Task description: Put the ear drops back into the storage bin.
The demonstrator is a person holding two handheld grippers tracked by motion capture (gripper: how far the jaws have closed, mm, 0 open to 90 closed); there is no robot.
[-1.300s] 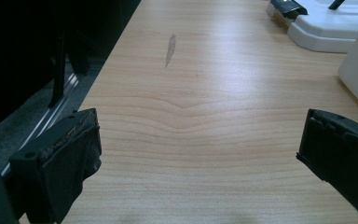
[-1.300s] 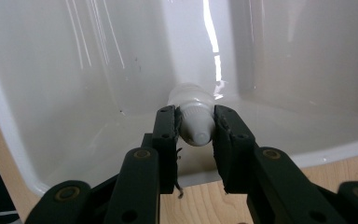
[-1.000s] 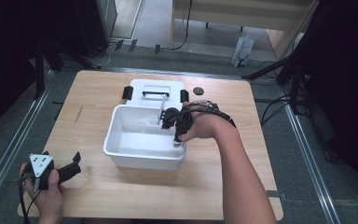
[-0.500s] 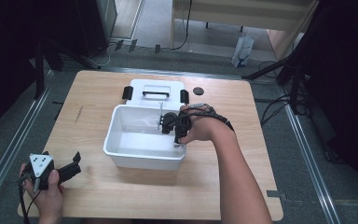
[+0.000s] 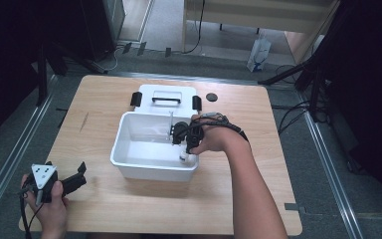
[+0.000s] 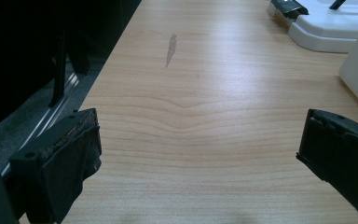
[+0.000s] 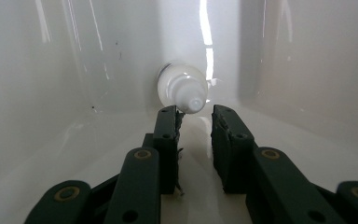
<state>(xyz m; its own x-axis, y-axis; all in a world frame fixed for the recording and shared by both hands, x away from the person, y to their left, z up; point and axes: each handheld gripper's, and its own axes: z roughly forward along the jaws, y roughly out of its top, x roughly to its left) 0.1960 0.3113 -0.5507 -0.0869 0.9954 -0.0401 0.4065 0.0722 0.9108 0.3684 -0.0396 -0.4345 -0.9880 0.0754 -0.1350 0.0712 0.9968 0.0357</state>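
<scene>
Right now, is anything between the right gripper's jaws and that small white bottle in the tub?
No. In the right gripper view the right gripper points at the small white bottle with bare tub floor between; its nozzle sits just beyond the nearly closed tips.

Small white bottle lies inside white bin, nozzle outward.

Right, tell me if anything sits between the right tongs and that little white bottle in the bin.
Nothing visible does. The right tongs are inside the white bin, their tips right at the small white bottle, whose cap points at the narrow gap between the jaws. Just bare bin floor around it.
</scene>
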